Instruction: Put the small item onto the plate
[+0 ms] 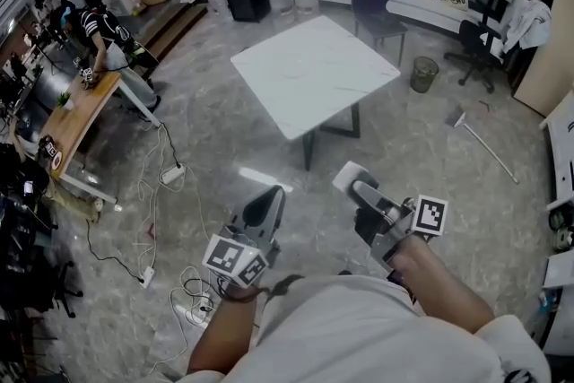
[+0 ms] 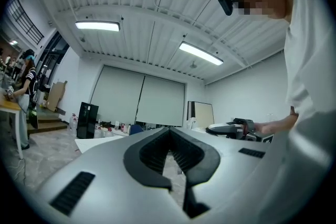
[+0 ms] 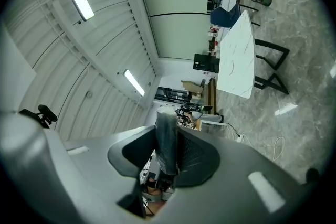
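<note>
Jaws of my right gripper (image 3: 170, 131) clamp the small grey bar-shaped item (image 3: 166, 150), its long axis along them. My left gripper (image 2: 169, 132) is closed on nothing. White square table (image 1: 314, 72) lies ahead, well apart from both, with 0 plates visible.

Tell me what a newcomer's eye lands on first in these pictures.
The white square table stands by itself in the middle of the room, straight ahead in the head view. Nearer the camera, the right gripper is shut on a pale item. Beside it, the left gripper is shut with nothing between its jaws.
</note>
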